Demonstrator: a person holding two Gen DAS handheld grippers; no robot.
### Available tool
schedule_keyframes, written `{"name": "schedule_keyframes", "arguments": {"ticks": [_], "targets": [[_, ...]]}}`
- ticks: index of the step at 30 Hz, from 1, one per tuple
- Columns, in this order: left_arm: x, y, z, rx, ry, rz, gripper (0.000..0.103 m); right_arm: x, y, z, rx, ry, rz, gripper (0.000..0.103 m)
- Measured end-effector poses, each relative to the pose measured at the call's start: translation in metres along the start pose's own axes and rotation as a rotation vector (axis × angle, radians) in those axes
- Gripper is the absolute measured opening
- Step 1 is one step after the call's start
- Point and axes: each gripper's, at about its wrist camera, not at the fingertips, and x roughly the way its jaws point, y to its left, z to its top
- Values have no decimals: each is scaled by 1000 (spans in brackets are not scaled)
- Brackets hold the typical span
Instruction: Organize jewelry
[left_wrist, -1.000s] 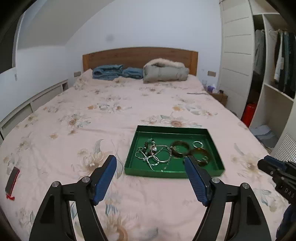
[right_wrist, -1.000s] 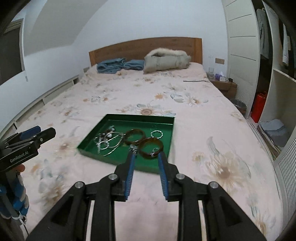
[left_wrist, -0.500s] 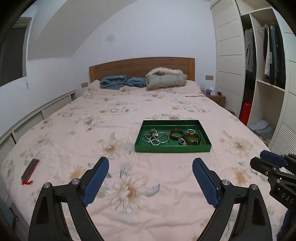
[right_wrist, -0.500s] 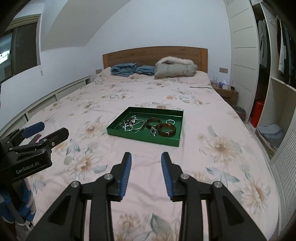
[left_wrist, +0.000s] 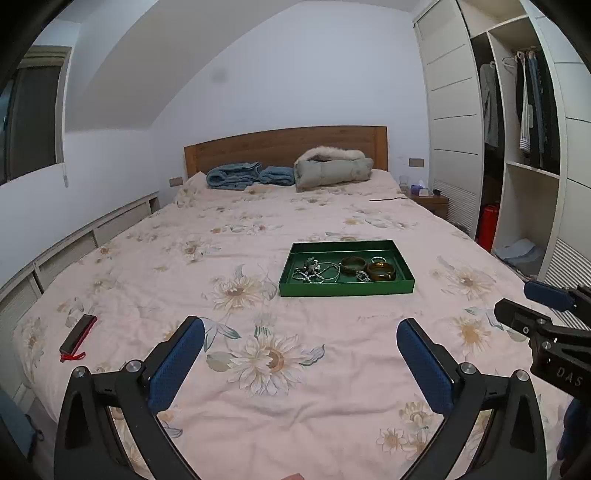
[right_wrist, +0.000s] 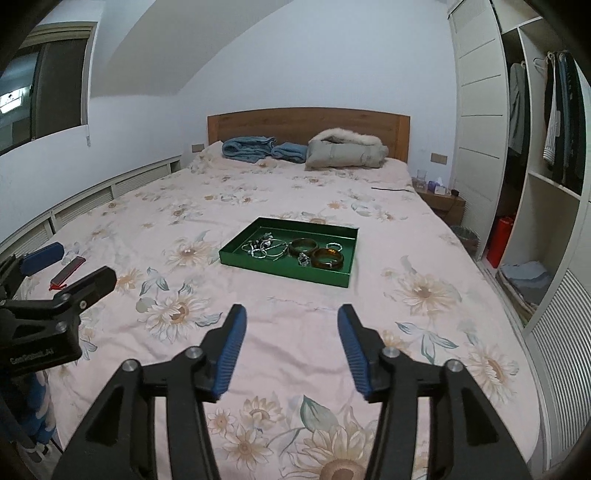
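1. The left gripper (left_wrist: 300, 352) hangs over the quilt (left_wrist: 258, 424), well short of the tray (left_wrist: 345, 290). Its jaws stand wide apart and have just been opening, with nothing between them.
2. The jewelry sits inside the green tray, mid-bed. At the tray's left lies a tangle of silver chains (right_wrist: 264, 248): light, limp and likely to snag. Lifting one strand would probably drag the whole knot, so pinch a single loop at the edge of the pile.
3. To their right lies a green bangle (right_wrist: 303, 245), and nearer the front an amber bangle (right_wrist: 327, 258). Both look rigid, smooth and perhaps brittle. I would grip across the rim, firmly enough to stop slipping but not hard.
4. A small silver piece (right_wrist: 303, 259) lies between the bangles, and a thin ring (right_wrist: 333, 245) behind the amber one. Both are tiny and easy to fumble.
5. The right gripper (right_wrist: 291, 347) also hovers over the quilt, jaws apart with nothing between them; they too have just been opening.
6. Writing: the left gripper's body reads roughly "GenRobot.AI" in the right view; the right gripper's body shows "DAS" in the left view. No jewelry labels are legible.
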Motion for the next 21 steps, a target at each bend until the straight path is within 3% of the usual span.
{"name": "schedule_keyframes", "arguments": {"ticks": [9, 21], "targets": [[-10, 2, -7, 1, -1, -19, 102, -9, -8, -11, 4, -3, -38, 70], [-9, 4, -14, -10, 25, -21, 102, -10, -22, -23, 32, 4, -68, 73]]}}
